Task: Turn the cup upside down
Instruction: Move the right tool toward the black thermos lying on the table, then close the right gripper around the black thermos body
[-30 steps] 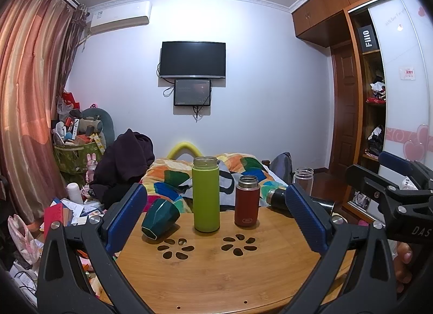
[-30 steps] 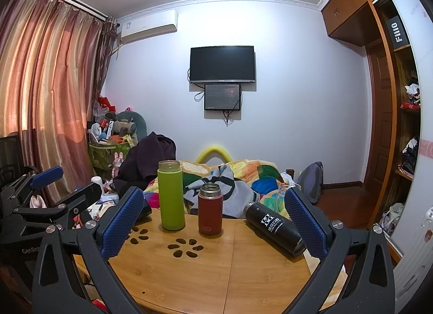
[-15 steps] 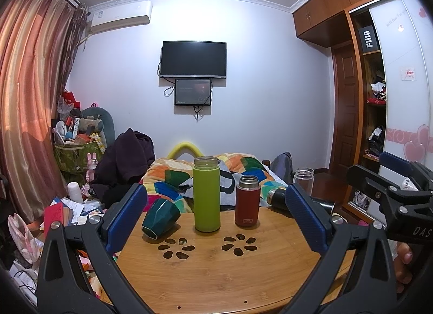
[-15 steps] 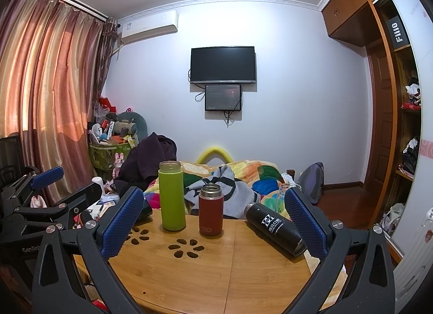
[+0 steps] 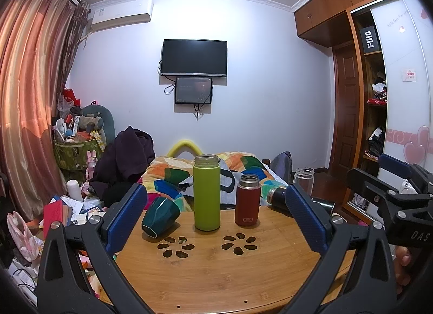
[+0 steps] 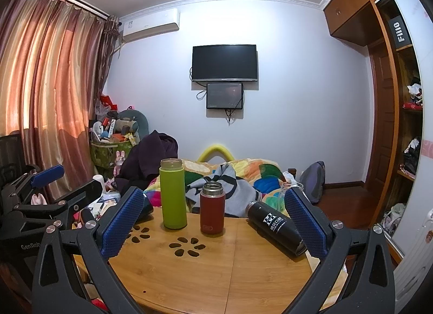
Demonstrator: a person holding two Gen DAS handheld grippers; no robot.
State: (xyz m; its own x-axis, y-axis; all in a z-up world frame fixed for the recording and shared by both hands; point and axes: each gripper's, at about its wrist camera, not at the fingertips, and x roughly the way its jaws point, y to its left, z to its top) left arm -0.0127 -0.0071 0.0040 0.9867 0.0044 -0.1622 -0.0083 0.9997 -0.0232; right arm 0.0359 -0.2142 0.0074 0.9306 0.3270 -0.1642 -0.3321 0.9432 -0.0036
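Observation:
A dark green faceted cup [image 5: 160, 215] lies on its side at the far left of the round wooden table [image 5: 216, 273], just right of my left finger. My left gripper [image 5: 215, 219] is open and empty, held above the table's near edge. My right gripper [image 6: 213, 222] is open and empty too, over the right half of the table [image 6: 216, 265]. In the right wrist view the cup is almost wholly hidden behind my left finger pad [image 6: 121, 223]. The left gripper's body [image 6: 40, 205] shows at the left of that view.
A tall green bottle [image 5: 207, 192] and a short red flask [image 5: 247, 200] stand at the table's middle back. A black flask [image 6: 276, 226] lies on its side at the right. A glass jar [image 5: 304, 180] stands behind it. A bed with a colourful quilt [image 5: 189, 176] lies beyond.

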